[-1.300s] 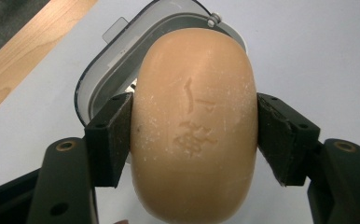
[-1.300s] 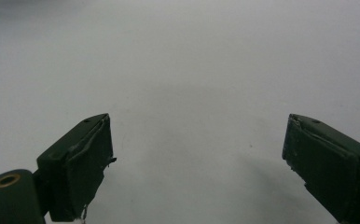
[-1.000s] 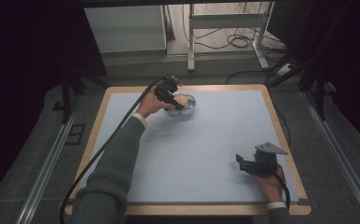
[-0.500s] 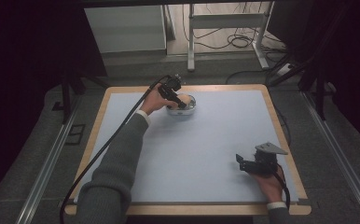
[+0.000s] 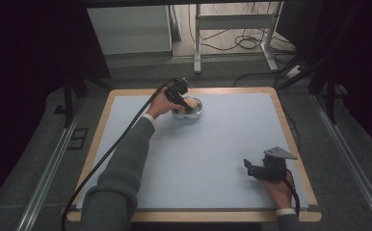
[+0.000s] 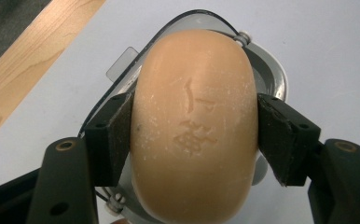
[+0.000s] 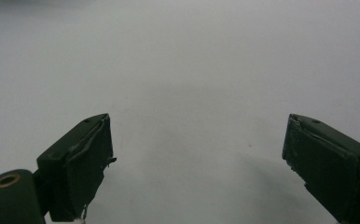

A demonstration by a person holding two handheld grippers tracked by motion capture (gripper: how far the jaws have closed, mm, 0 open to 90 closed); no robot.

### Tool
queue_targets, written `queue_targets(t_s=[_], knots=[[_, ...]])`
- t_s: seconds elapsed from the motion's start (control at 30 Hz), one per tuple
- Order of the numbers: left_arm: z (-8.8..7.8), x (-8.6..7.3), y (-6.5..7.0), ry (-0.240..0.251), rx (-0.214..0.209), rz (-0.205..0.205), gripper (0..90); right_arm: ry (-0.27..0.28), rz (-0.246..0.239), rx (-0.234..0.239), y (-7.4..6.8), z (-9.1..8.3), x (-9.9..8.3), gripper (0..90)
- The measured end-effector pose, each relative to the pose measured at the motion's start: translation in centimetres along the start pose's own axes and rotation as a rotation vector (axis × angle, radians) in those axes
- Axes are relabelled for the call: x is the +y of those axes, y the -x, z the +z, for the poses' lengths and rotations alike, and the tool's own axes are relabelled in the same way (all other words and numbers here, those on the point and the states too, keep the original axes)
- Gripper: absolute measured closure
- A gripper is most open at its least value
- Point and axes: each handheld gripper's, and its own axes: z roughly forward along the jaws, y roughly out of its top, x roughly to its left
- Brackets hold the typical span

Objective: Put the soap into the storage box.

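Left gripper [image 5: 186, 107] is at the far side of the counter [image 5: 213, 159], left of centre. Its fingers [image 6: 110, 135] are closed on the flanks of a tan bar of soap [image 6: 194, 126], one pad on each long side. The soap sits over a clear soap dish [image 6: 269, 77] with a metal rim; whether it rests in the dish or is lifted just clear of it cannot be told. In the high view the dish [image 5: 197, 111] stands on the counter near the far edge.

Right gripper [image 5: 259, 168] rests near the near right corner, well apart from the dish. Its fingers [image 7: 82, 163] are spread wide with nothing between them, above bare counter.

Assessment: the grasp on the soap is secured. The transfer itself, lifting out or setting down and letting go, remains outstanding. The right gripper has no visible part in the work.
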Motion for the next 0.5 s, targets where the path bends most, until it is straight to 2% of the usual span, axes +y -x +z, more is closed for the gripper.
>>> queue_targets(t_s=[0.17,0.27,0.5], knots=[[0.4,-0.1,-0.1,-0.017,0.007,0.005,32.0,0.0,0.0,0.0,0.0,0.0,0.0,8.5],[0.1,-0.1,-0.1,0.006,-0.016,-0.017,28.7,-0.001,0.002,0.0,0.0,0.0,0.0,8.5],[-1.7,-0.2,0.4,0.056,-0.003,-0.007,25.3,0.001,-0.001,-0.002,0.0,0.0,0.0,8.5]])
